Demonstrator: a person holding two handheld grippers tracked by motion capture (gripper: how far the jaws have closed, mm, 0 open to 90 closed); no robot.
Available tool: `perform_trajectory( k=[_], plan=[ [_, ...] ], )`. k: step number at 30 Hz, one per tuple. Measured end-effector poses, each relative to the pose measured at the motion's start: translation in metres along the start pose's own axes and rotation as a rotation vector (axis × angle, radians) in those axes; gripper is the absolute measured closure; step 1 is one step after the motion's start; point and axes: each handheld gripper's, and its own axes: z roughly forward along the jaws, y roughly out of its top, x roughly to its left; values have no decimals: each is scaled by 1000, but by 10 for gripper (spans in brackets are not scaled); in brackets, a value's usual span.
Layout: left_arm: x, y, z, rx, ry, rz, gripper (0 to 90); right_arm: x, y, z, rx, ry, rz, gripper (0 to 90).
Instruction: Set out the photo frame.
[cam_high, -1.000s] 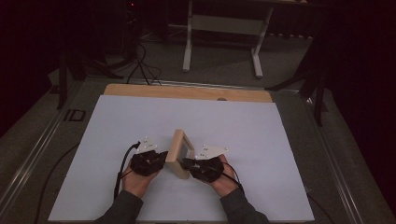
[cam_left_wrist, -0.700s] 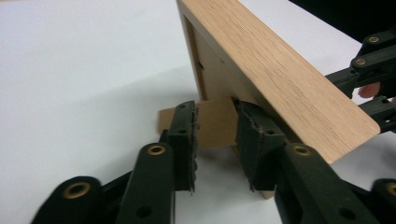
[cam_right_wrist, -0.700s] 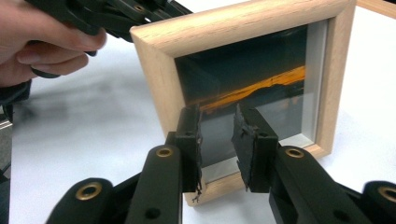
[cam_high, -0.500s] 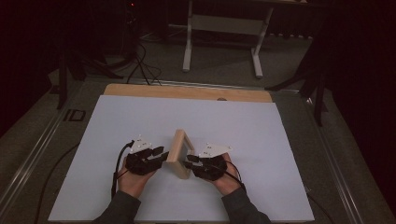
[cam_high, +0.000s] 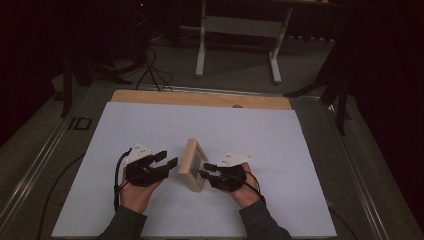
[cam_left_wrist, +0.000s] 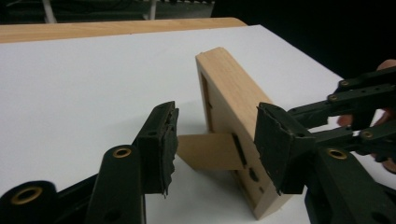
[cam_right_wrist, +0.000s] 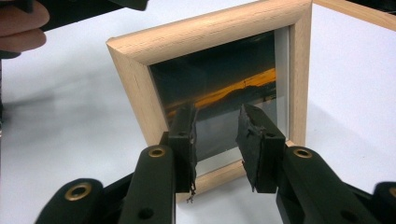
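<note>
While the wooden picture frame (cam_high: 192, 164) is standing upright mid-sheet on its rear prop (cam_left_wrist: 210, 151), the left gripper (cam_high: 166, 160) is pointing at its back, jaws spread wide, and the right gripper (cam_high: 206, 170) is facing its glass, jaws narrowly apart, holding nothing.

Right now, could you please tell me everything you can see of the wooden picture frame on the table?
The picture frame is small, of pale unfinished-looking wood, with mitred corners and a glazed front that reflects dark and orange. It stands upright on the white table, propped by a brown easel flap at its back. The back panel is recessed. The left gripper faces its back, the right gripper its front; both are open, and neither visibly grips it.
</note>
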Motion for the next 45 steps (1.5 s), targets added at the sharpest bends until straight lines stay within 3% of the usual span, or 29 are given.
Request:
perform_trajectory(
  k=[9, 19, 29, 40, 45],
  plan=[
    [-14, 6, -2, -4, -30, 21, 348, -5, 1, -6, -15, -15, 15, 662],
    [-28, 0, 12, 43, -45, 34, 315, -11, 2, -12, -29, -35, 33, 620],
    [-31, -7, 26, 89, -43, 34, 325, -14, 4, -16, -34, -67, 46, 539],
    [-31, -10, 32, 121, -65, 1, 460, -15, 5, -18, -38, -74, 46, 528],
    [-31, -10, 32, 125, -69, -6, 474, -15, 5, -19, -41, -76, 44, 527]
  ],
)
